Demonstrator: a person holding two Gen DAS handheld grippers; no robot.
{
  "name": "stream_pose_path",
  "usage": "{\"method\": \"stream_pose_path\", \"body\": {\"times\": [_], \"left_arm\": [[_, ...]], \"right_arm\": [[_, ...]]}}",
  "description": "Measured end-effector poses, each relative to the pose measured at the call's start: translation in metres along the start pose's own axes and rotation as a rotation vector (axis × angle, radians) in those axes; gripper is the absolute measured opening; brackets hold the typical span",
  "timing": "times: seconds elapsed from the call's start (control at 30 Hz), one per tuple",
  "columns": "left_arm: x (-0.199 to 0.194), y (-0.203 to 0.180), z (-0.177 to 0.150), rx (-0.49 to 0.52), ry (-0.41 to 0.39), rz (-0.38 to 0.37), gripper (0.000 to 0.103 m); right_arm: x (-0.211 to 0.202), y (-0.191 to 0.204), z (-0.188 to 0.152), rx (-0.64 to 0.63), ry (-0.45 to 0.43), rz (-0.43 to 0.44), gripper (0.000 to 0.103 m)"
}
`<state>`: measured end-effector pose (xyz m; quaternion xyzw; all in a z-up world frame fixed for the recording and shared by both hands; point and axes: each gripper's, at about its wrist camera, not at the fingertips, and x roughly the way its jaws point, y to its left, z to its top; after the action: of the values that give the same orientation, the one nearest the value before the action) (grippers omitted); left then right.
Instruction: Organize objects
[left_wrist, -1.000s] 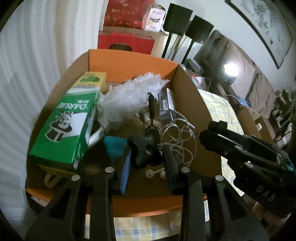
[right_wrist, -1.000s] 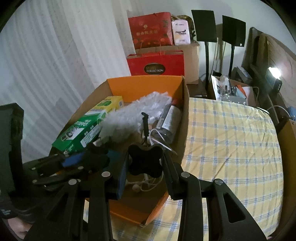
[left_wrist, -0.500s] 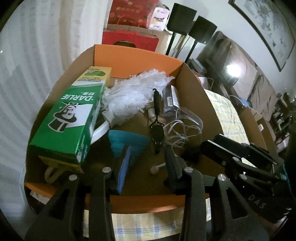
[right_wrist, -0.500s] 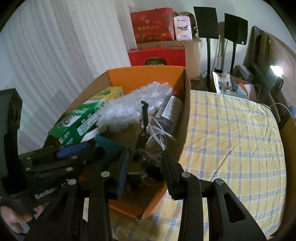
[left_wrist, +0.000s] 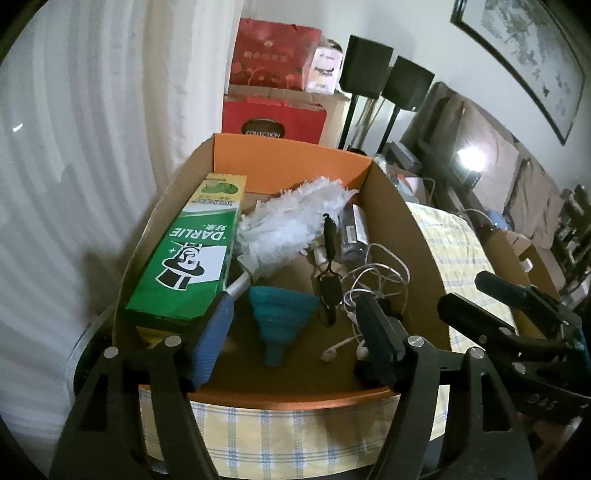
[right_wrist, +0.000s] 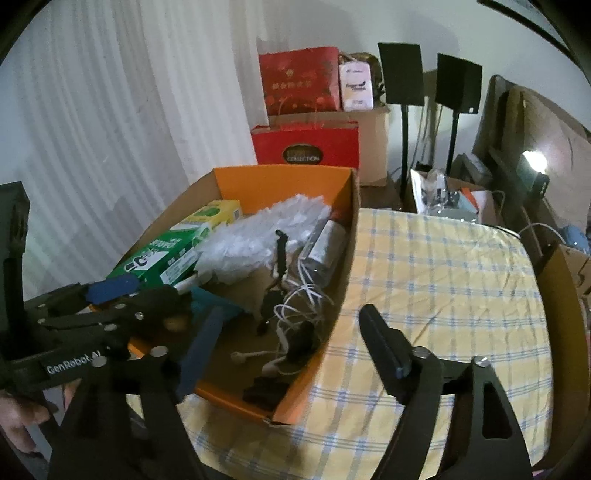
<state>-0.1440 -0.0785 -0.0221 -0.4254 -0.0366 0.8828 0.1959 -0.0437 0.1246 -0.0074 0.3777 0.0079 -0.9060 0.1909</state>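
Note:
An open cardboard box with an orange inside (left_wrist: 291, 166) (right_wrist: 273, 181) stands on a yellow checked cloth. In it lie a green Darlie box (left_wrist: 188, 258) (right_wrist: 162, 254), a white duster (left_wrist: 295, 221) (right_wrist: 258, 236), a teal funnel (left_wrist: 279, 314), a grey bottle (left_wrist: 354, 232) (right_wrist: 327, 247), white earphones (left_wrist: 373, 284) (right_wrist: 299, 310) and a black knob with strap (left_wrist: 328, 291) (right_wrist: 266, 391). My left gripper (left_wrist: 295, 343) is open and empty over the box's near edge. My right gripper (right_wrist: 288, 350) is open and empty above the box's right wall.
Red gift bags (left_wrist: 273, 118) (right_wrist: 306, 147) and two black speakers on stands (left_wrist: 384, 74) (right_wrist: 428, 77) stand behind the box. A white curtain (left_wrist: 92, 129) hangs at the left. The checked cloth (right_wrist: 443, 288) spreads right of the box. A lamp (right_wrist: 533, 162) glows at the far right.
The right gripper opened and let the black knob drop into the box, then drew back to the right. Both grippers opened wider and pulled back a little.

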Motion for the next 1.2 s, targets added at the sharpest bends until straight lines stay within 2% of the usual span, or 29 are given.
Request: {"method": "stream_pose_path", "body": {"times": [0.07,0.17,0.2,0.27,0.43,0.67,0.77,1.2], "left_arm": [[-0.002,0.000,0.000,-0.001,-0.006,0.004,0.067],[-0.006,-0.005,-0.002,0.012,-0.035,0.016,0.082],[-0.008,-0.006,-0.003,0.015,-0.047,0.017,0.082],[-0.010,-0.008,-0.003,0.018,-0.054,0.015,0.084],[-0.016,-0.015,-0.005,0.019,-0.078,0.005,0.102],[-0.022,-0.032,-0.014,0.033,-0.080,0.012,0.103],[-0.027,-0.037,-0.020,0.020,-0.077,-0.021,0.103],[-0.049,-0.067,-0.048,0.045,-0.069,-0.034,0.103]], "right_arm": [[-0.004,-0.002,0.000,-0.001,-0.007,-0.009,0.085],[-0.011,-0.007,-0.001,0.009,-0.020,-0.024,0.091],[-0.013,-0.009,-0.001,0.015,-0.022,-0.025,0.092],[-0.017,-0.014,-0.002,0.024,-0.025,-0.029,0.103],[-0.029,-0.023,-0.005,0.014,-0.034,-0.058,0.103],[-0.047,-0.033,-0.017,-0.003,-0.046,-0.138,0.103],[-0.057,-0.039,-0.022,-0.003,-0.059,-0.164,0.103],[-0.094,-0.060,-0.049,0.046,-0.062,-0.175,0.103]]}}
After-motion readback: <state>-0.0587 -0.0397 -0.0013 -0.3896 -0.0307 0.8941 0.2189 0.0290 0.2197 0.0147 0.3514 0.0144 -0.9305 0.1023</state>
